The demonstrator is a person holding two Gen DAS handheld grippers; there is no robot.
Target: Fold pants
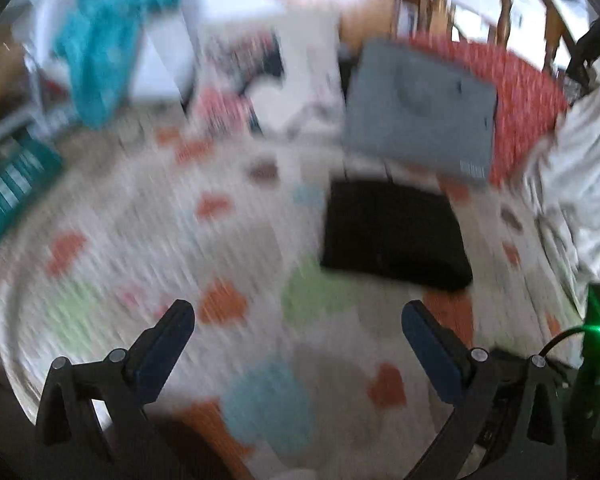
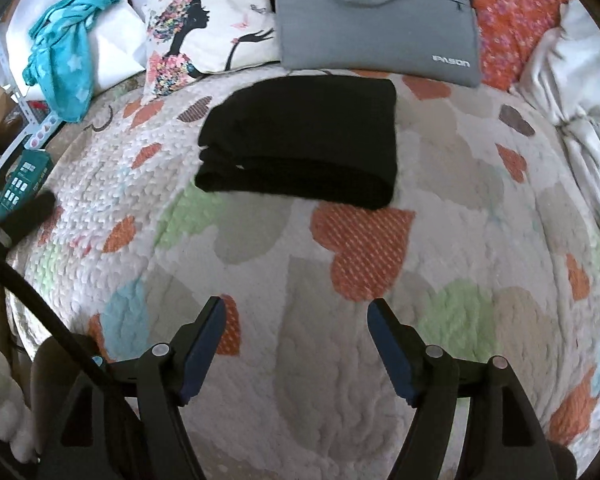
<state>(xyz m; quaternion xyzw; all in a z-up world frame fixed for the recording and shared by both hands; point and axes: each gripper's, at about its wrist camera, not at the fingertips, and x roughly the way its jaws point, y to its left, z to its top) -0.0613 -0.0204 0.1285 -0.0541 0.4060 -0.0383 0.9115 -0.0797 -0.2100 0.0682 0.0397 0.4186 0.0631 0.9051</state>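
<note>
left wrist view — the whole picture is smeared with blur. the left gripper [image 1: 298, 314] sits at the near edge with its jaws spread wide and nothing between them. under it lies a white quilt [image 1: 148, 216] dotted with orange, green and blue hearts. the black pants [image 1: 394, 234] lie folded into a compact block on the quilt, far and to the right of the gripper, well apart from it. just beyond the pants a grey laptop bag [image 1: 420, 112] lies partly over a red patterned cloth [image 1: 528, 100]. to the far left a teal cloth [image 1: 100, 48] drapes over something white, and a white cushion [image 1: 284, 76] sits between it and the bag. crumpled white sheets [image 1: 580, 168] fill the right edge.

right wrist view — this one is sharp. the right gripper [image 2: 296, 308] is at the near edge, jaws wide apart and empty, over the quilt [image 2: 340, 380]. the pants [image 2: 304, 140] lie far from it, near the middle, folded flat with the stacked layers showing at their left end. the far edge of the pants reaches just up to the laptop bag [image 2: 376, 24]. left of the bag stands the cushion [image 2: 208, 28], printed with a woman's silhouette, and further left the teal cloth [image 2: 64, 60]. the red patterned cloth [image 2: 516, 20] lies to the right of the bag, the white sheets [image 2: 580, 92] beyond it.
</note>
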